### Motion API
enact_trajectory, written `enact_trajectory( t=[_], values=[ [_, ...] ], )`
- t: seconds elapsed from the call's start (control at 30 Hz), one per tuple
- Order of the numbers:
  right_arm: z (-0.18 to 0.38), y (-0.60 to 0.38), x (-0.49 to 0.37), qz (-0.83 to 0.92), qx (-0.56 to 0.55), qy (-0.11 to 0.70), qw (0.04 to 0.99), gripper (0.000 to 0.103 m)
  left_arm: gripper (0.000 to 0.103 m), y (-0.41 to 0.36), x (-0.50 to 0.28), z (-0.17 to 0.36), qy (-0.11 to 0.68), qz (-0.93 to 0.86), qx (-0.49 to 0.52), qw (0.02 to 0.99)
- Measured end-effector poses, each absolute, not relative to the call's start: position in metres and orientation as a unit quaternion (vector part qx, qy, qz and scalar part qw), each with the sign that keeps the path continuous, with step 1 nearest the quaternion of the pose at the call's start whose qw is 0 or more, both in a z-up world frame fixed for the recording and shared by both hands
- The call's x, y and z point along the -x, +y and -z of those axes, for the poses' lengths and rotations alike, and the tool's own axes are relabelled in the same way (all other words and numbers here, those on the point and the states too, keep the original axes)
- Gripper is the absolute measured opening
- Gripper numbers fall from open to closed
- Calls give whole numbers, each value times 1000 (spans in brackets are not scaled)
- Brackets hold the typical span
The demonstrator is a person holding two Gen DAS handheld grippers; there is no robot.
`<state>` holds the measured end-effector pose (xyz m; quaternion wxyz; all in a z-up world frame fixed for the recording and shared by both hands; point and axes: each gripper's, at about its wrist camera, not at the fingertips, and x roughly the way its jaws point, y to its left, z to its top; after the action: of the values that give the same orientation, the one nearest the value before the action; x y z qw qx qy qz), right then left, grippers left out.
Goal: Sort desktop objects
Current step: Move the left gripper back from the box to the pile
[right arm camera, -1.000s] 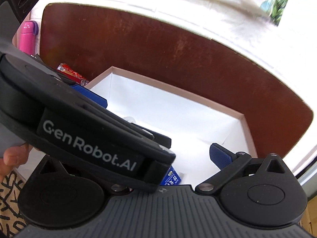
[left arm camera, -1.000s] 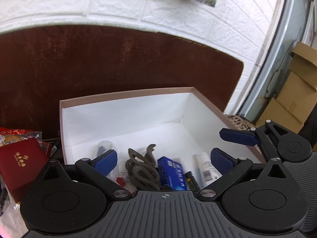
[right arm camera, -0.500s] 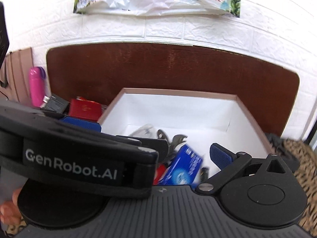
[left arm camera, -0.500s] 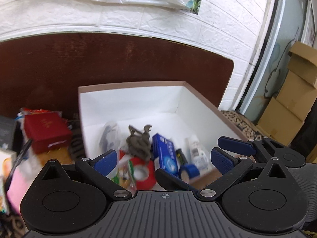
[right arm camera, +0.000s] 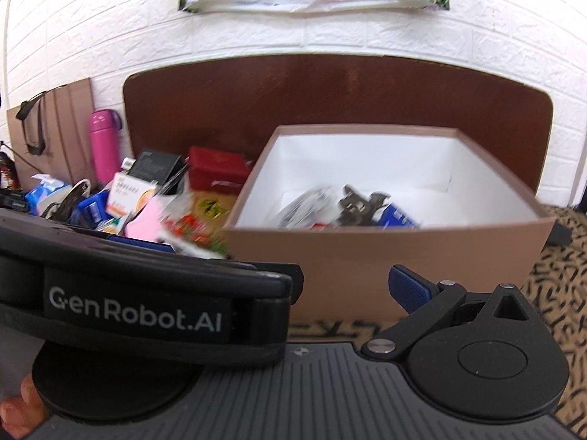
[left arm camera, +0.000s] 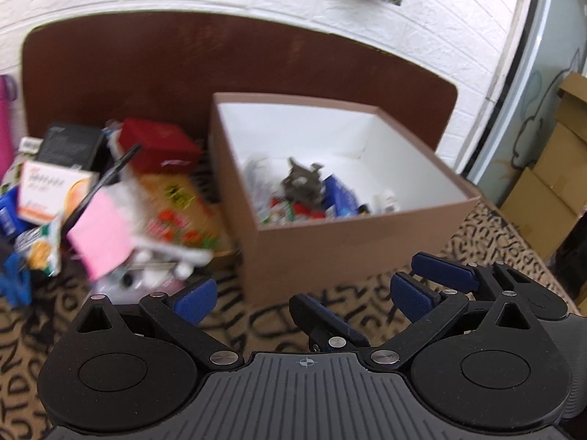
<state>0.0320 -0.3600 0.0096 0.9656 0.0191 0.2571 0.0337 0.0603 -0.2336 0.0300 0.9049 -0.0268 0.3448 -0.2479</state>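
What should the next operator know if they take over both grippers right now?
Left gripper: open, empty, held in front of the box on the near side.
Right gripper: open, empty, close beside the left one on its right.
Brown box: already holds a grey tool, a blue carton and other small items.
Left to sort: the pile left of the box, including a red box, pink notepad, white-and-orange carton and black box. A pink bottle stands by the wall behind.

A patterned cloth covers the surface. A box is set on it at right. Clutter is heaped at left.
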Motion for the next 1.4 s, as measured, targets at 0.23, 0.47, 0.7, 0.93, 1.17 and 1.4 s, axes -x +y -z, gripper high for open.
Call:
enact_trajectory(
  t=[0.23,0.47,0.7,0.93,1.17,1.4],
  values=[
    [10,-335,-18,-45,-44,282,957,103,103,-211,-39,-14,359,220,13,907],
    [20,-314,-11,-48,-33,301,952,103,103,-190,-30,-1,373,201,27,905],
    [29,-292,-8,-87,-23,301,950,103,103,-155,-22,12,359,192,59,912],
    [40,-277,-21,-99,3,306,947,103,103,-106,-45,21,358,141,97,918],
    [46,-265,-38,-118,9,304,945,102,97,-81,-61,32,366,129,109,915],
    [48,-252,-60,-125,17,297,946,102,94,-77,-78,33,360,140,104,916]
  ],
)
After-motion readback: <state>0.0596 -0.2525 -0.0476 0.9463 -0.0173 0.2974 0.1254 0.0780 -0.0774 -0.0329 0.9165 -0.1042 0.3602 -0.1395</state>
